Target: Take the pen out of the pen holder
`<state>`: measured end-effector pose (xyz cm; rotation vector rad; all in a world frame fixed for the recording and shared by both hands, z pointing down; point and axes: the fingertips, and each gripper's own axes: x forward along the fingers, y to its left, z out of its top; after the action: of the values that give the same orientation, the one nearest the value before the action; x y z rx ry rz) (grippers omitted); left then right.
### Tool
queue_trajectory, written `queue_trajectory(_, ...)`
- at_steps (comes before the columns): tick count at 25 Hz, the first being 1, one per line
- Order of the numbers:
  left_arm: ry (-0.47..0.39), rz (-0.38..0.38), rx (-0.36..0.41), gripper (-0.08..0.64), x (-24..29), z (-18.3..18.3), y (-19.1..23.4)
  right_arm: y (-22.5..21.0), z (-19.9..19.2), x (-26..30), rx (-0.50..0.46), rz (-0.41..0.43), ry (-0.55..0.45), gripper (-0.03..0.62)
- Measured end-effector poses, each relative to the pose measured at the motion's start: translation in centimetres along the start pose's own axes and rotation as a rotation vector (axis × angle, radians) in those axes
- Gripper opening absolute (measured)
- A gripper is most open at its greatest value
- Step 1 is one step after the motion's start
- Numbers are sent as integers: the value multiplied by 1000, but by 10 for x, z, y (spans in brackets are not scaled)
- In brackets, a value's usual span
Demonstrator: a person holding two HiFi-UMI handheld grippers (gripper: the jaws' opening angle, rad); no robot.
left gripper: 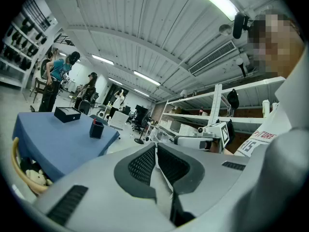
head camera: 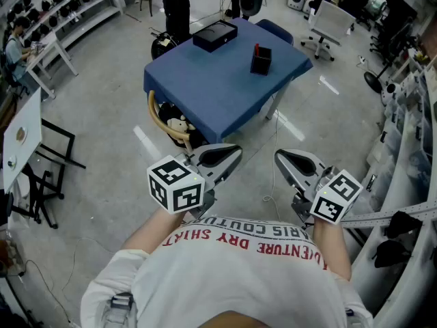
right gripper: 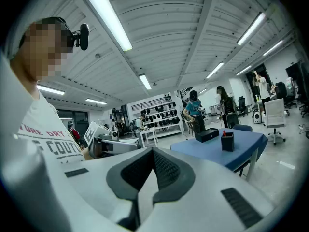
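The person holds both tools low in front of the chest, well apart from the blue cloth-covered rectangular surface [head camera: 205, 91], which stands at 12 o'clock from them across the grey floor [head camera: 102, 162]. The grey left tool [head camera: 225, 156] has its dark ribbed pads pressed together with nothing between them. The grey right tool [head camera: 293, 161] is likewise closed and empty. Both have their tips turned toward the surface. The black square pen holder [head camera: 261, 61] stands upright toward the surface's 1 o'clock corner, and the red pen [head camera: 257, 48] stands in it, its end poking above the rim. A flat black rectangular box [head camera: 215, 35] lies at 10 o'clock from the holder, apart from it. Under the surface's 7 o'clock edge sits a tan-rimmed basket [head camera: 164, 118] holding soft toys.
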<state>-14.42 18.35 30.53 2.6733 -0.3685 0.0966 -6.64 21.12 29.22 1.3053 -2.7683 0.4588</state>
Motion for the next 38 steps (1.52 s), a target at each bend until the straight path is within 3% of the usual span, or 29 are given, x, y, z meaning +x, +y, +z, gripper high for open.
queue_trajectory(14, 25, -62, 7, 37, -30, -11, 13, 24, -19, 17, 14, -89, -30, 36)
queue_trajectory(22, 45, -80, -12, 37, -31, -19, 26, 26, -32, 26, 3, -85, 13, 253)
queue_trajectory(31, 53, -36, -2, 37, 1, -9, 63, -32, -25, 49, -3, -76, 1, 309)
queue_trajectory(38, 71, 24, -18, 37, 57, 9, 108, -112, -12, 71, 44, -31, -8, 318)
